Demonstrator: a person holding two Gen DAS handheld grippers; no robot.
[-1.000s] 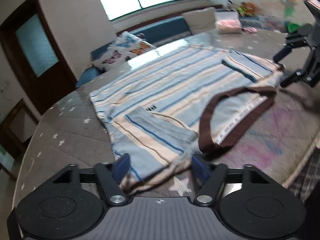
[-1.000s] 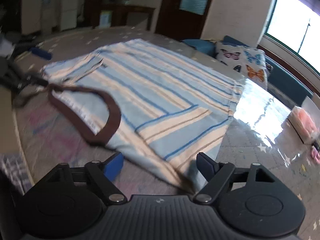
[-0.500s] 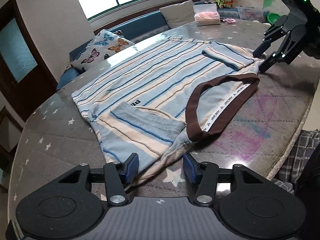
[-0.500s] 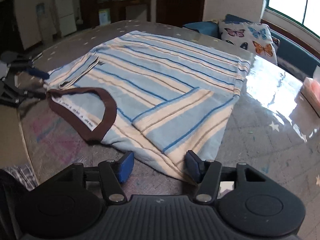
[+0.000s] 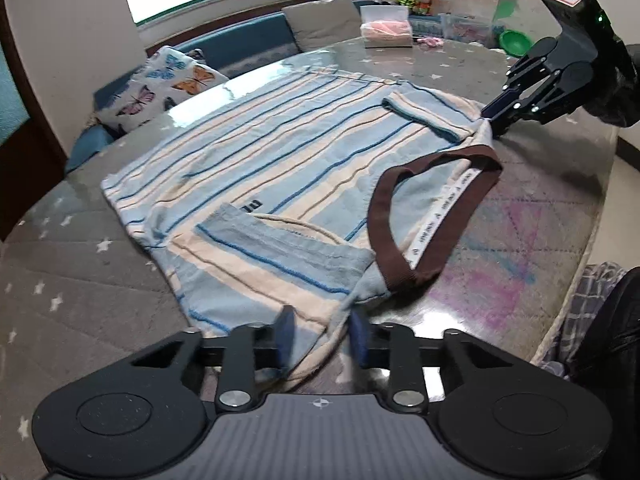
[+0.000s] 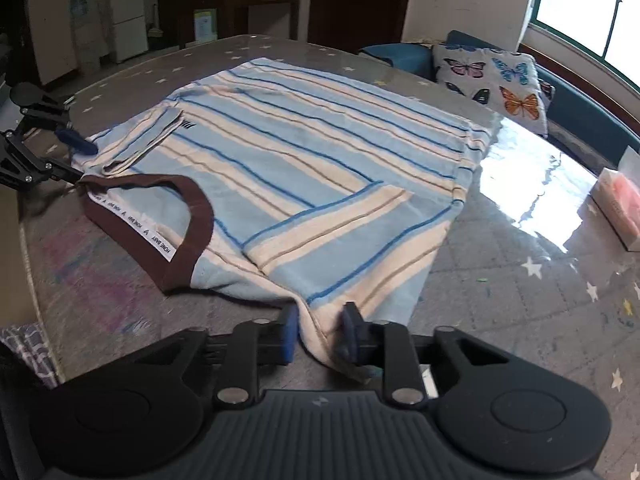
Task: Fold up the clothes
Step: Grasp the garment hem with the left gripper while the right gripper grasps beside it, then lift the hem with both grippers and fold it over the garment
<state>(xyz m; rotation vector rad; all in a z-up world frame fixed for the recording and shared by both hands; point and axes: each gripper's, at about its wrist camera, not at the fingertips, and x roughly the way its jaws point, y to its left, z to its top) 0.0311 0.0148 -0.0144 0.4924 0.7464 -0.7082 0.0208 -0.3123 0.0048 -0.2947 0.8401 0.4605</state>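
One striped shirt [image 5: 280, 152] lies spread flat on a round surface [image 5: 80, 288] with a star-patterned cover, its brown collar [image 5: 432, 216] open toward the near edge and its two short sleeves folded in over the body. Two claws work the garment, one at each shoulder corner beside the collar. The left claw [image 5: 320, 338], seen from its own camera, is closing, with the pale hem of the shirt's near corner lying between its two blue pads [image 5: 285, 336]; the pads have not visibly met the cloth on both sides. The right claw [image 6: 317, 336] is likewise closing over the opposite shoulder corner, and a fold of cream-and-blue fabric runs up between its two pads [image 6: 289, 334], which stand close against it. In the left camera's view the right claw [image 5: 494, 118] appears across the shirt, its tips at the corner of the fabric; in the right camera's view the left claw [image 6: 78, 160] shows at the far corner by the collar. One tissue box [image 5: 386, 32] sits on the far side of the surface. One butterfly-print cushion [image 6: 492, 80] rests on a blue bench [image 6: 588, 120] under the window. A patch of checked cloth [image 5: 588, 296] shows past the surface's near edge.
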